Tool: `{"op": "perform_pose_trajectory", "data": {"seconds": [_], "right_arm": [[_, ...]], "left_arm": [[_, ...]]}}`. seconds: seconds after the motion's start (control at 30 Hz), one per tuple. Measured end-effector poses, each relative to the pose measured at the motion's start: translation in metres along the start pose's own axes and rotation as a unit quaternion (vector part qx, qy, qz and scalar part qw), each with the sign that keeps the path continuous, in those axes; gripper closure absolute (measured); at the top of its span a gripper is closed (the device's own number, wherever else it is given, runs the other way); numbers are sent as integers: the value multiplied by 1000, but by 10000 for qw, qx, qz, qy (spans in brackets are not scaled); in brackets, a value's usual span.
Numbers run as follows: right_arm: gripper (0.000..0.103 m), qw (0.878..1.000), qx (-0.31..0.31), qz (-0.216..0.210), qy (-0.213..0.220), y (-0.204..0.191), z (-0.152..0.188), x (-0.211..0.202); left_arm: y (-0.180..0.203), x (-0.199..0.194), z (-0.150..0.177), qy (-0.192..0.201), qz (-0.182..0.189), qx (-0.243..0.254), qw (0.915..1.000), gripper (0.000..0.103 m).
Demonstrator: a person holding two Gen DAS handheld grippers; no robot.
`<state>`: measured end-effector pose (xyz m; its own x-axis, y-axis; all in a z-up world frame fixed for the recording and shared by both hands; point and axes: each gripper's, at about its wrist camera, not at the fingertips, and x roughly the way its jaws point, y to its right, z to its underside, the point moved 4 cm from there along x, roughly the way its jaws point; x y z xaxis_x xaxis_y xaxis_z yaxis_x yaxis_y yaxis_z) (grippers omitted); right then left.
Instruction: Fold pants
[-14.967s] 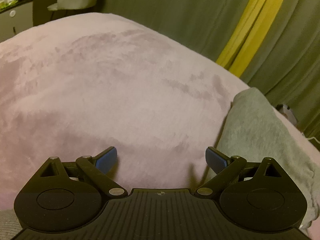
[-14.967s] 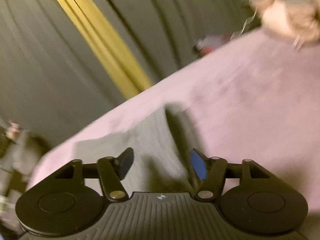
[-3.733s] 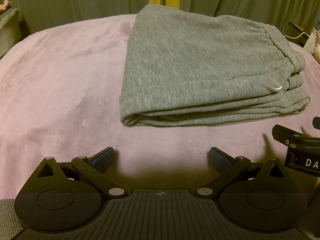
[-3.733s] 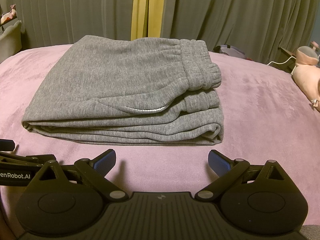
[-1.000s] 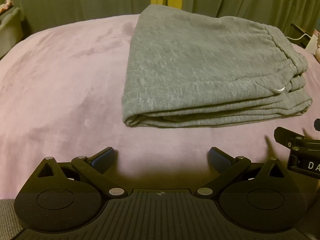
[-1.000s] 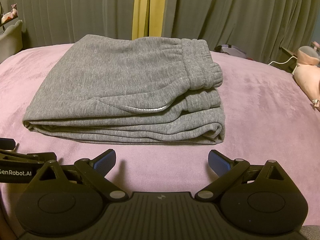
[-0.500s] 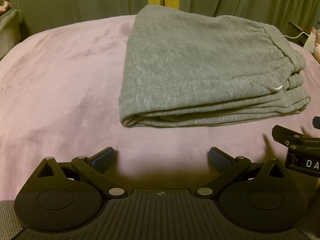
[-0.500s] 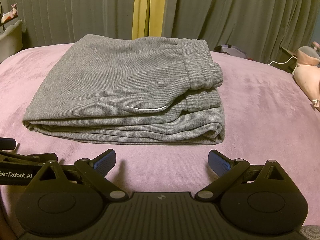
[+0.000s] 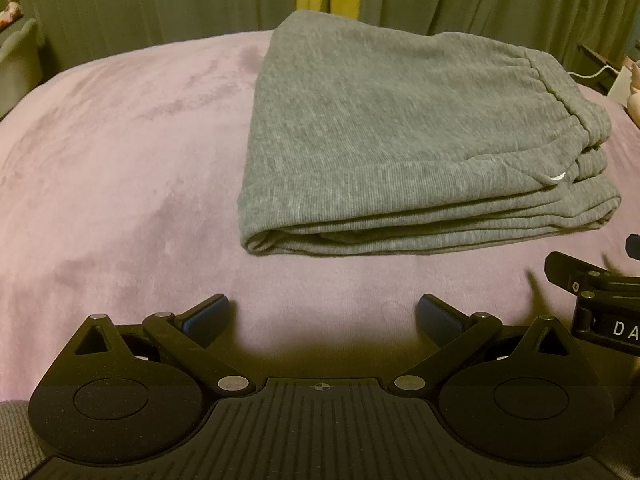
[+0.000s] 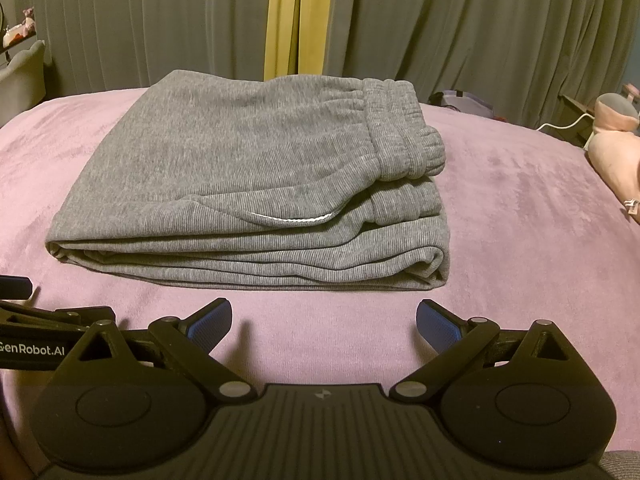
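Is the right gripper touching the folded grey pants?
Apart. The right wrist view shows bare purple blanket between the open right gripper and the folded grey pants.

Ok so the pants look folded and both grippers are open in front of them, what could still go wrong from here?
Two risks, both modest. The left gripper and right gripper sit low and close to the gray pants; pushing forward could nudge the open layered edge and splay the stack. Also, the soft purple blanket gives underneath, so pressing nearby could tilt the bulky waistband side.
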<state>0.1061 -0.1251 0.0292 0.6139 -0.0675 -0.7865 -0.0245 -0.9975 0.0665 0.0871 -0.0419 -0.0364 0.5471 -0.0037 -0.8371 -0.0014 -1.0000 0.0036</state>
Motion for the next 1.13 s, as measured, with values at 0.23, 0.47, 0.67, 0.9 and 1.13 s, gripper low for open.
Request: {"op": "perform_pose_trajectory", "data": {"seconds": [0.23, 0.47, 0.67, 0.9, 1.13], "right_arm": [[4, 10000, -2, -3, -1, 0, 0, 0], [4, 10000, -37, 13, -8, -1, -2, 1], [4, 9999, -88, 40, 60, -2, -3, -1], [4, 9999, -110, 48, 78, -2, -2, -3], [4, 9999, -98, 42, 95, -2, -2, -4]], "left_arm": [[0, 0, 0, 5, 14, 9, 10000, 0], [-2, -3, -1, 54, 61, -38, 10000, 0], [-7, -5, -2, 41, 164, -196, 9997, 0], [-6, -6, -1, 66, 212, -167, 9996, 0], [-2, -10, -1, 343, 100, 14, 9994, 0]]}}
